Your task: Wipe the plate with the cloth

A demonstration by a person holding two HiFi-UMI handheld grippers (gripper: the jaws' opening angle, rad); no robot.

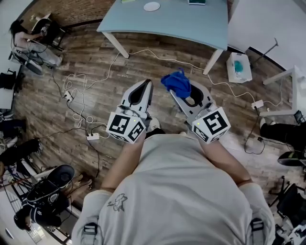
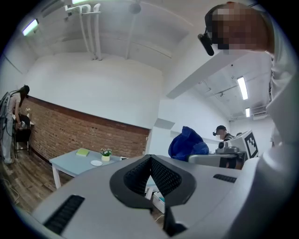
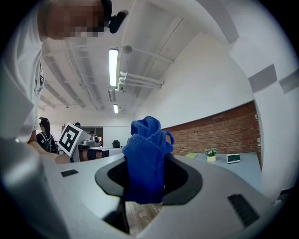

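Note:
I stand on a wooden floor and hold both grippers out level in front of me. My right gripper [image 1: 182,92] [image 3: 145,179] is shut on a bunched blue cloth [image 1: 176,82] [image 3: 146,151], which sticks out past its jaws. My left gripper [image 1: 145,87] [image 2: 150,161] is shut with nothing in it, just left of the cloth [image 2: 188,144]. A small white plate [image 1: 152,6] [image 2: 96,163] lies on the light blue table [image 1: 191,24] [image 2: 70,163] some way ahead. Neither gripper is near it.
Cables and power strips [image 1: 92,136] trail over the floor between me and the table. A white box with teal contents [image 1: 239,67] sits by the table's right leg. A small flower pot [image 2: 106,156] and a green pad [image 2: 83,152] share the table. People sit at the left [image 1: 28,36].

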